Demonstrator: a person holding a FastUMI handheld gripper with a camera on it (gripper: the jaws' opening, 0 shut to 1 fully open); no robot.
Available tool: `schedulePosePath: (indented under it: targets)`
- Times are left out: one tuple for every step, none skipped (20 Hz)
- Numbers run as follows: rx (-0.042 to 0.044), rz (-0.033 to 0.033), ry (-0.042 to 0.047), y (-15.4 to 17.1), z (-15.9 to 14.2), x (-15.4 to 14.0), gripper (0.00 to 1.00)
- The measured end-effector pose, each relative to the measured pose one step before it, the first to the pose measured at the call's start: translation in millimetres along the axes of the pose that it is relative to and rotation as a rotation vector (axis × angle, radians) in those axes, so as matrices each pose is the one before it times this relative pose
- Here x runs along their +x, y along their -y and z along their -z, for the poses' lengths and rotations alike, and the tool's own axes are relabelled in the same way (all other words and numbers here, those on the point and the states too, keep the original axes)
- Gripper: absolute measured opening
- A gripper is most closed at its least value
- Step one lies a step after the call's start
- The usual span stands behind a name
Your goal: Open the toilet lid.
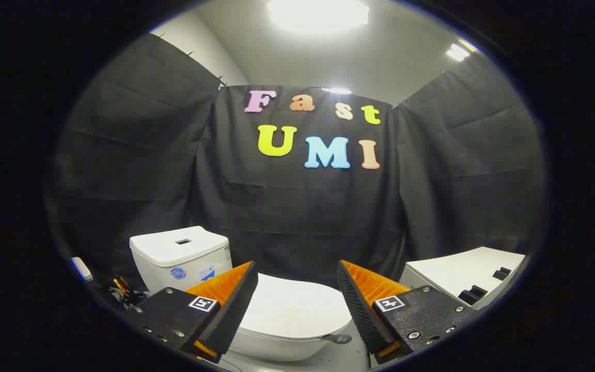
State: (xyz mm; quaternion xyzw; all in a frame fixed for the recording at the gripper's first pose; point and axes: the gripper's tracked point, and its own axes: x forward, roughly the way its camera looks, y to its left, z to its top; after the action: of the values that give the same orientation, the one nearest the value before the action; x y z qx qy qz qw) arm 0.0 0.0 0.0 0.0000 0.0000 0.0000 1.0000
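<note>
The tool's (pixel 294 299) fingers (pixel 235 302) hide both flanks of the toilet lid (pixel 292 310); the tank's (pixel 178 256) label is too small to read.

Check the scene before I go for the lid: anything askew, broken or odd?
Nothing stands out. The toilet lid lies flat and closed, seen between the open gripper fingers, and the tank behind sits upright. A tangle of wires lies beside the tank.

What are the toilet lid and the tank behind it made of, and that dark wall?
The toilet lid, closed between the open jaws of the gripper, looks like smooth white plastic with a soft sheen, though it could be glazed. The tank seems glossy white ceramic, judging by its hard rounded edges. The wall is matte black cloth: it hangs in folds and creases.
</note>
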Motion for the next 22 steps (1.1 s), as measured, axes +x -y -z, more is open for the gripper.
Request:
schedulePosePath:
  targets:
    - [0.00165, 0.00007, -0.00144, -0.75, 1.22, -1.24, 0.95]
    - [0.00117, 0.00063, -0.00182, 0.54, 0.14, 0.32, 0.95]
    - [-0.00042, 0.00178, -0.00189, 1.03, 0.03, 1.57, 0.95]
    - [-0.0001, 0.00171, -0.00038, 0.41, -0.07, -0.44, 0.95]
    - [0.00241, -0.0002, 0.00025, 0.11, 0.45, -0.15, 0.95]
    - [0.00182, -0.00001, 0.00062, -0.06, -0.55, 0.09, 0.95]
    - [0.0004, 0.00016, 0.00084, 0.19, 0.19, -0.45, 0.95]
    - [0.0, -0.00047, 0.00029, -0.42, -0.68, 0.27, 0.95]
    - [0.00043, -0.00068, -0.00088, -0.16, 0.43, 0.44, 0.95]
    - [-0.00005, -0.00091, 0.00021, 0.03, -0.81, 0.14, 0.95]
    - [-0.00047, -0.00118, 0.00133, -0.56, 0.2, -0.68, 0.95]
    - [0.00059, 0.00086, 0.00125, 0.18, -0.46, -0.05, 0.95]
    - [0.00241, 0.00063, 0.0018, 0.11, -0.08, -0.79, 0.95]
    - [0.00389, 0.0006, 0.00169, 0.28, -0.59, -0.69, 0.95]
    - [0.00427, 0.00174, 0.00107, 1.5, 0.06, 1.23, 0.95]
    - [0.00228, 0.00213, 0.00068, 0.67, -0.29, -0.41, 0.95]
    - [0.00134, 0.00153, 0.00132, 0.62, 0.46, 0.13, 0.95]
    - [-0.00078, 0.00215, 0.00235, 0.31, -1.0, -0.91, 0.95]
    - [0.00005, 0.00179, 0.00251, 0.84, 0.21, 0.06, 0.95]
    - [0.00035, 0.00183, 0.00253, 0.76, -1.33, -0.14, 0.95]
    - [-0.0003, 0.00066, 0.00098, -0.09, 0.57, 0.5, 0.95]
    - [-0.00128, 0.00393, -0.00002, 1.6, 0.3, 0.06, 0.95]
